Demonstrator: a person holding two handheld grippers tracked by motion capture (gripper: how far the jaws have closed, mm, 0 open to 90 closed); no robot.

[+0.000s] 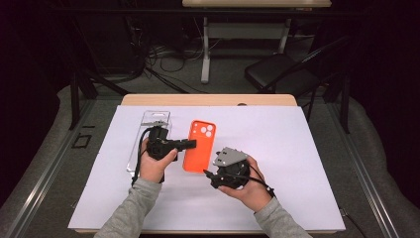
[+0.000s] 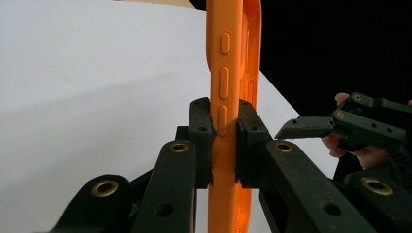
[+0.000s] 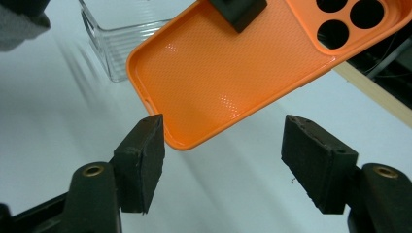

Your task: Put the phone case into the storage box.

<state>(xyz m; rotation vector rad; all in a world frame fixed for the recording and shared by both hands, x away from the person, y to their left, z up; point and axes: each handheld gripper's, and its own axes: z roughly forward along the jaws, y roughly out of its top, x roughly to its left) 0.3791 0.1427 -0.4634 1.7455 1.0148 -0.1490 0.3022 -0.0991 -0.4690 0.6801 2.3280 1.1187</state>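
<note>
The orange phone case (image 1: 199, 145) sits mid-table on the white sheet (image 1: 297, 158), at about 3 o'clock from a clear phone case (image 1: 151, 130). The left gripper (image 2: 224, 141) is clamped on its button-side wall, the pads pinching that thin rim. The right gripper (image 3: 221, 160) stands wide with nothing between its jaws, the case's bottom corner just ahead at 12 o'clock. The case looks light, thin-walled and flexible, probably rubbery rather than slippery; the rim edge is the best hold.

Bright, evenly lit white sheet (image 1: 277, 148) against dark surroundings; soft, slightly blurred close-ups.
</note>
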